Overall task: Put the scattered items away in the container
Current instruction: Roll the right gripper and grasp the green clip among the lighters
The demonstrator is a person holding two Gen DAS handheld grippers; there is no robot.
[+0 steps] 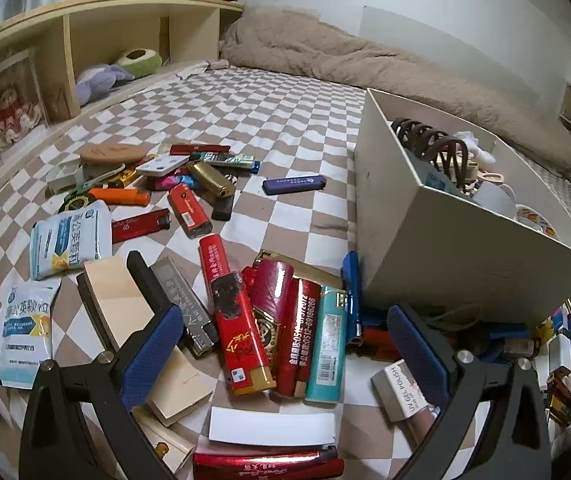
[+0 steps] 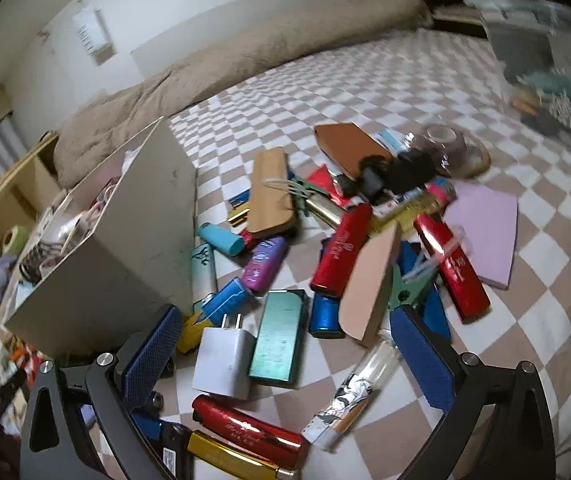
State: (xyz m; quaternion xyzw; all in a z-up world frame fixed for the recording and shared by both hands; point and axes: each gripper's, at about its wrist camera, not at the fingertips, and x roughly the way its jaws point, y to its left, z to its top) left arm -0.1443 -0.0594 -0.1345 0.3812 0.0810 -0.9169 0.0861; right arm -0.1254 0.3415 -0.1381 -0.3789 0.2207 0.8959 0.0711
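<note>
My left hand-held gripper hangs wide open and empty above a clutch of red lighters and a teal lighter on the checked bed, placed to straddle one. My right hand-held gripper, equally open and empty, frames a white charger and a teal case. The white container, already part-filled, stands between both heaps, near for short drops.

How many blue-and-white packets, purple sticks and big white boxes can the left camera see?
packets: 2
purple stick: 1
box: 1
Total: 4
</note>
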